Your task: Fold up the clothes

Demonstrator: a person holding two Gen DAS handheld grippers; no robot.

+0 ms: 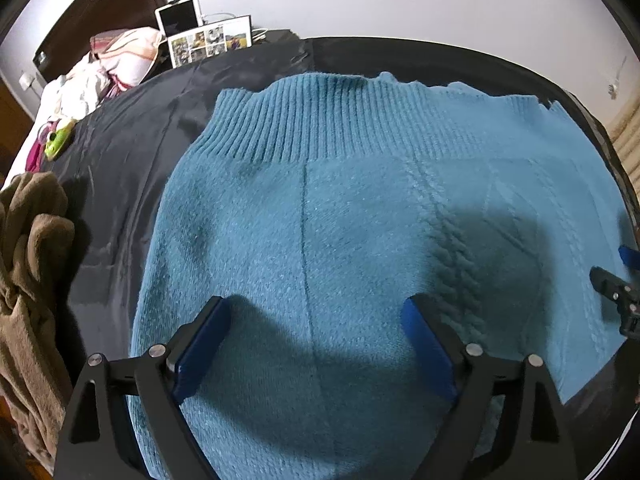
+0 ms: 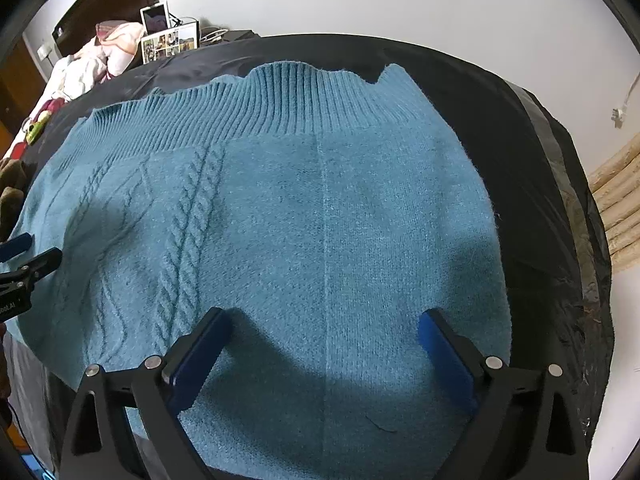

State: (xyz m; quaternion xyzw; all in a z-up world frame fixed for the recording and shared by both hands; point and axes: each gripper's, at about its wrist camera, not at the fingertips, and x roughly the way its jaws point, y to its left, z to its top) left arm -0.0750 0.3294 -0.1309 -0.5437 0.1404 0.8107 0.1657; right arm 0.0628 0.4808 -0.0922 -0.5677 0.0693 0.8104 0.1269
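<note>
Teal sweater (image 1: 360, 220) nearly fills the black sheet (image 1: 132, 152); left claw (image 1: 316, 312) and right claw (image 2: 324, 320) gape wide above.

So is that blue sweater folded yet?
Partly: the blue sweater lies flat with both side panels turned inward, ribbed hem at the far edge.

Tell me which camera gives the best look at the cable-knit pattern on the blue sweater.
The right wrist view. There the cable-knit pattern on the blue sweater runs as crisp twisted ropes in even light, left of the open right gripper. In the left wrist view the pattern is fainter, partly in shadow, beyond the open left gripper.
</note>
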